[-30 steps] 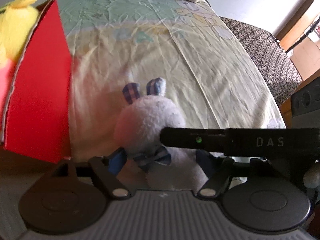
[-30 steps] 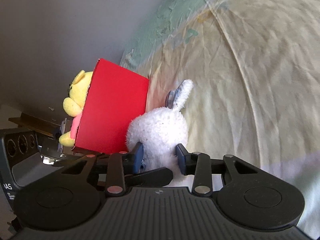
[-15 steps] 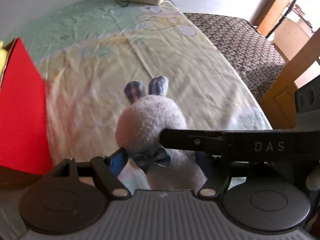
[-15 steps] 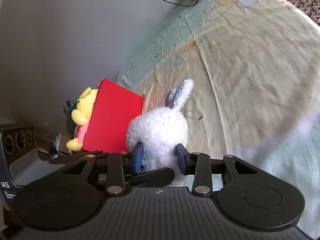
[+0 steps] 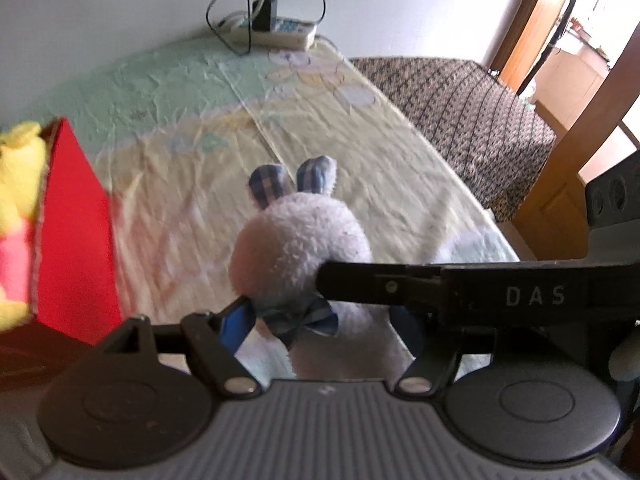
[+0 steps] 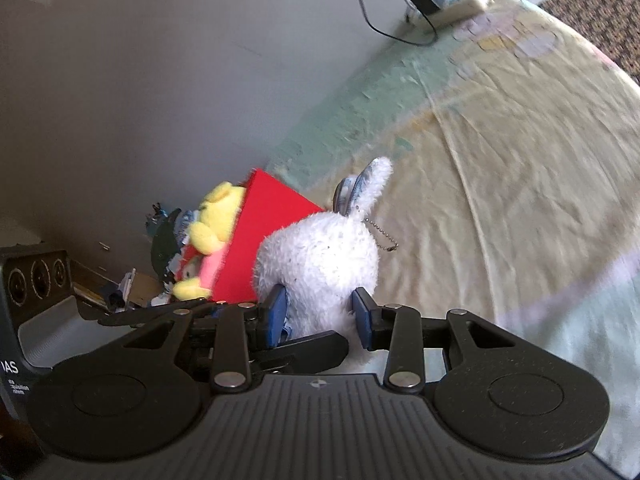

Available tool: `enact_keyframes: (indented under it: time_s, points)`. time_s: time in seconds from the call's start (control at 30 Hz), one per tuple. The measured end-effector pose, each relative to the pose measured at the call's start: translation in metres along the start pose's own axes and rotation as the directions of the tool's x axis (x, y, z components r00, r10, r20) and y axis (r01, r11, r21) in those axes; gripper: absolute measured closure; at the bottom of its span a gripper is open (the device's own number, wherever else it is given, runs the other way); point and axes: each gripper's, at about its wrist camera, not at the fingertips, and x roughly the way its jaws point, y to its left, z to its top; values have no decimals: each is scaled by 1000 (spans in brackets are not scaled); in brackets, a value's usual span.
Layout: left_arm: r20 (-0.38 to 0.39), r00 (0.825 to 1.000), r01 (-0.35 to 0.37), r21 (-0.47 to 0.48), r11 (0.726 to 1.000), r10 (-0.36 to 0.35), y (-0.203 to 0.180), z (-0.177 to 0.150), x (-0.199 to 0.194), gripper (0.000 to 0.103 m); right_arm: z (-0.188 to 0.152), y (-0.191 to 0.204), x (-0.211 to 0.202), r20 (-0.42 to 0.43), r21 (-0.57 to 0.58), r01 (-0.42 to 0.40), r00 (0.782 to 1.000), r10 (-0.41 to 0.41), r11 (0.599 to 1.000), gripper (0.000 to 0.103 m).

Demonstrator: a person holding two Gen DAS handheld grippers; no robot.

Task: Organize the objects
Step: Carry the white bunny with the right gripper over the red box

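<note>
From the left wrist, a white plush rabbit (image 5: 300, 240) is clamped between the left gripper (image 5: 320, 320) pads, above a pastel bedsheet (image 5: 200, 160), right of a red box (image 5: 72, 232)

From the right wrist, the rabbit's body is squeezed by the right gripper (image 6: 320, 312), beside a yellow plush bear (image 6: 212, 224) in the box

Both black two-finger grippers, left (image 5: 322, 320) and right (image 6: 320, 314), are clamping their blue pads onto one fluffy white plush rabbit (image 6: 318, 264).
</note>
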Motion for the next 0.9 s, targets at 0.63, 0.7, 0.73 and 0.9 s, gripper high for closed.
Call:
enact_keyframes:
  time_s: [0.63, 0.7, 0.73, 0.9]
  points:
    - [231, 973, -29, 14, 999, 25, 95, -14, -117, 31, -5, 119, 66, 86, -90, -114, 989, 122, 989, 64]
    - [254, 967, -32, 12, 999, 28, 108, -15, -128, 31, -4, 131, 76, 92, -112, -117, 988, 127, 987, 64]
    - [264, 964, -35, 12, 999, 30, 114, -17, -133, 31, -4, 137, 83, 94, -124, -117, 987, 129, 985, 64]
    - [303, 952, -49, -1, 999, 47, 152, -20, -148, 31, -3, 160, 117, 91, -149, -124, 986, 138, 981, 64]
